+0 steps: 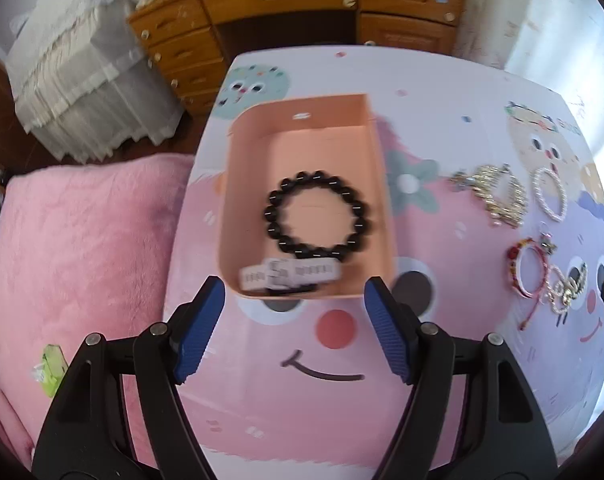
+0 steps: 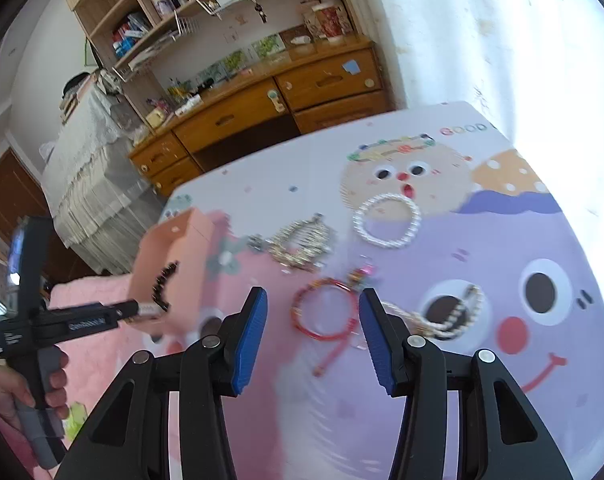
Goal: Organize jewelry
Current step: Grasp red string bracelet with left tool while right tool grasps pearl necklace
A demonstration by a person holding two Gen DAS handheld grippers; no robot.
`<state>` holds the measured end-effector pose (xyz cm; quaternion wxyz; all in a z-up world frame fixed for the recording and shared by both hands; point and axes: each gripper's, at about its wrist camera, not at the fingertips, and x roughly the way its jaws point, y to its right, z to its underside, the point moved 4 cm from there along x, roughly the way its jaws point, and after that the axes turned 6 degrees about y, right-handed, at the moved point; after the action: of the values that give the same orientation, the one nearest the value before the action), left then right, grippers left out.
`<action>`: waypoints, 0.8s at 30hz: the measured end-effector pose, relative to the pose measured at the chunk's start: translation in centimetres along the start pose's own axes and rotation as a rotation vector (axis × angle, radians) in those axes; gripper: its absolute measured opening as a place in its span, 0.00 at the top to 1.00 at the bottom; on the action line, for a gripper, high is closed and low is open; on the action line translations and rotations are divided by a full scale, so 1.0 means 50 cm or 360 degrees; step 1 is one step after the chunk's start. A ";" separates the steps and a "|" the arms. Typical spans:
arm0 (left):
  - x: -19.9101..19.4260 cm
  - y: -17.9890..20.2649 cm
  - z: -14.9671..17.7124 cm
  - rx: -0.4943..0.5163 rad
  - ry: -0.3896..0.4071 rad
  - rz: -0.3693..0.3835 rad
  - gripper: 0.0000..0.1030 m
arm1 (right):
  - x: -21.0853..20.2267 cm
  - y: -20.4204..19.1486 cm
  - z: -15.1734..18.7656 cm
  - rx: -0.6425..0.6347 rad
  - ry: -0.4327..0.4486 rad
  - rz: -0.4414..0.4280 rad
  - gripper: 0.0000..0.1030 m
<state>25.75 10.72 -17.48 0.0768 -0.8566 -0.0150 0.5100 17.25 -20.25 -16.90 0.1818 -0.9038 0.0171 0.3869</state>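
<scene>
We see the left gripper point(image 1: 293, 328) hanging just short of the near end of the peach box point(image 1: 382, 184), its blue pads spread wide with nothing between them. In the box lies a black bead bracelet point(image 1: 317, 216), flat on the floor, with a white tag point(image 1: 289, 274) at the near wall. The box sits on a cartoon-printed table point(image 1: 342, 400). To the right of the box, well apart from it, the rest of the jewelry lies on the table: a gold chain point(image 2: 302, 246), a pearl bracelet point(image 2: 386, 221), a red bracelet point(image 2: 326, 312) and a pearl-and-gold piece point(image 2: 442, 316). The right gripper point(image 2: 313, 336) hovers over the red bracelet, fingers wide apart and holding nothing; the bracelet shows between them. At the left of the right wrist view a hand point(image 2: 25, 388) holds the left gripper's handle. A wooden desk point(image 2: 261, 104) stands behind the table.
</scene>
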 end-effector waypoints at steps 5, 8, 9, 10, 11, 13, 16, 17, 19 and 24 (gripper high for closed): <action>-0.030 0.071 0.020 -0.0051 0.0068 0.0168 0.32 | -0.002 0.055 0.014 -0.0112 -0.0056 0.0047 0.47; -0.038 0.124 0.031 -0.0083 0.0077 0.0284 0.32 | -0.002 0.086 0.021 -0.0192 -0.0084 0.0063 0.47; -0.040 0.145 0.035 -0.0092 0.0072 0.0325 0.32 | -0.002 0.086 0.023 -0.0215 -0.0090 0.0068 0.47; -0.038 0.158 0.038 -0.0096 0.0068 0.0342 0.32 | -0.001 0.092 0.025 -0.0251 -0.0098 0.0074 0.47; -0.037 0.176 0.042 -0.0102 0.0060 0.0364 0.32 | 0.001 0.101 0.029 -0.0293 -0.0107 0.0076 0.47; -0.033 0.212 0.047 -0.0118 0.0032 0.0417 0.32 | 0.003 0.099 0.036 -0.0372 -0.0124 0.0077 0.47; -0.016 0.256 0.052 -0.0126 0.0007 0.0454 0.32 | 0.013 0.105 0.049 -0.0488 -0.0146 0.0069 0.47; -0.009 0.270 0.051 -0.0123 0.0004 0.0469 0.34 | 0.018 0.109 0.054 -0.0528 -0.0153 0.0065 0.47; 0.002 0.298 0.048 -0.0112 0.0006 0.0481 0.36 | 0.029 0.110 0.061 -0.0588 -0.0158 0.0073 0.47; 0.048 0.357 0.034 -0.0087 0.0003 0.0436 0.53 | 0.064 0.122 0.062 -0.0642 -0.0148 0.0067 0.52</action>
<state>24.46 -6.44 -22.97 -0.0170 -0.8528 0.0884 0.5144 16.29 -24.54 -23.02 -0.0106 -0.9025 -0.0503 0.4275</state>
